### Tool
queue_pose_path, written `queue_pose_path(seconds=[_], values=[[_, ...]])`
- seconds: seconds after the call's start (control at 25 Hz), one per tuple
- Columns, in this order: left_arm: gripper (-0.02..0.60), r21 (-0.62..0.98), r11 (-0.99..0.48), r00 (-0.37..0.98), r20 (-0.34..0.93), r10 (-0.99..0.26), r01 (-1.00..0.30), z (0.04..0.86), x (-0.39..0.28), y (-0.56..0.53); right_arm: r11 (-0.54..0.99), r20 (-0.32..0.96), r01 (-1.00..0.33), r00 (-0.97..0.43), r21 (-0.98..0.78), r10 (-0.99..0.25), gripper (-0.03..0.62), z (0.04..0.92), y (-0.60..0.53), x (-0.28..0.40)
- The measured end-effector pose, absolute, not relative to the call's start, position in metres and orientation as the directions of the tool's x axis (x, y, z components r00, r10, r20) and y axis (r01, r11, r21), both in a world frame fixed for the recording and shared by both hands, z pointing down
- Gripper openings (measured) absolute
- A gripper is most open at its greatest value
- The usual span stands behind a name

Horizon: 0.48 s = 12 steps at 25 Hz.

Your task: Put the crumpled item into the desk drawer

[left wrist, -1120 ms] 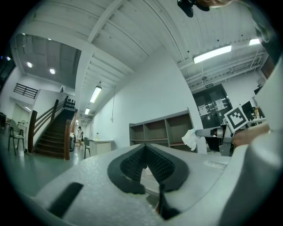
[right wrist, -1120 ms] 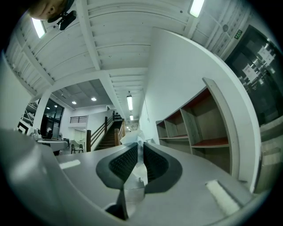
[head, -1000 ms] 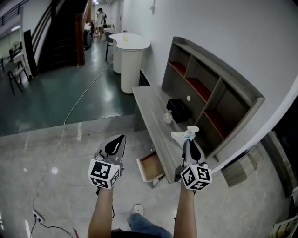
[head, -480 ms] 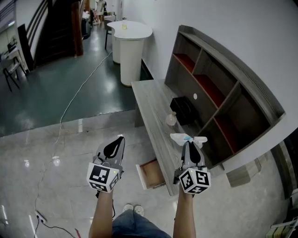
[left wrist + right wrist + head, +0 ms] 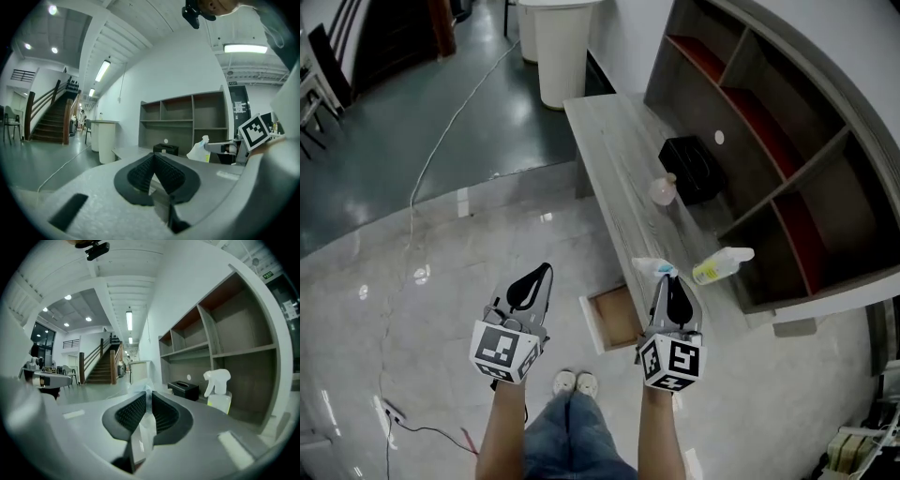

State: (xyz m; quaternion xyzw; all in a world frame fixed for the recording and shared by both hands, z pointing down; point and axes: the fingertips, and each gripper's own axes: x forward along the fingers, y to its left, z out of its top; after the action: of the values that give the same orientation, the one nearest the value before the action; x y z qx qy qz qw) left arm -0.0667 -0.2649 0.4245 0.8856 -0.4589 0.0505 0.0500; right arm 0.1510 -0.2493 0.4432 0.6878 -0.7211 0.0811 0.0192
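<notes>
My right gripper [image 5: 668, 279] is shut on a crumpled pale plastic item [image 5: 652, 267], held over the front edge of the grey desk [image 5: 614, 155]. In the right gripper view the crumpled item [image 5: 146, 411] is pinched between the dark pads [image 5: 129, 413]. Just below and left of this gripper, the small wooden drawer [image 5: 614, 319] stands pulled out, its inside bare. My left gripper [image 5: 532, 281] hangs shut and empty over the floor, left of the drawer. In the left gripper view its pads [image 5: 140, 171] meet at the tip, and the crumpled item [image 5: 199, 151] shows at the right.
On the desk are a spray bottle [image 5: 722, 265] lying near the right gripper, a black box [image 5: 694, 169] and a small round pinkish thing [image 5: 664, 190]. Open shelves [image 5: 769, 122] rise behind the desk. A cable [image 5: 412, 202] runs across the shiny floor. Shoes [image 5: 574, 382] show below.
The head view has tipped down and closer to the desk. My right gripper with the crumpled item has drifted left, toward the drawer; the spray bottle now shows apart from it. The left gripper holds its place.
</notes>
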Motion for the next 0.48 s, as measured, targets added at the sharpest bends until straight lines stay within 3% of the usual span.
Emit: queue_pose_path(seconds=[0.2, 0.48], values=[[0.000, 0.108, -0.584, 0.591, 0.247, -0.768, -0.804, 0.505, -0.061, -0.259, 0.000, 0.299, -1.000, 0.000, 0.002, -0.954, 0.051, 0.532, -0.232, 0.126], [0.000, 0.162, -0.568, 0.586, 0.343, -0.734, -0.807, 0.598, -0.076, -0.244, 0.061, 0.437, -0.989, 0.005, 0.135, -0.900, 0.051, 0.634, -0.211, 0.081]])
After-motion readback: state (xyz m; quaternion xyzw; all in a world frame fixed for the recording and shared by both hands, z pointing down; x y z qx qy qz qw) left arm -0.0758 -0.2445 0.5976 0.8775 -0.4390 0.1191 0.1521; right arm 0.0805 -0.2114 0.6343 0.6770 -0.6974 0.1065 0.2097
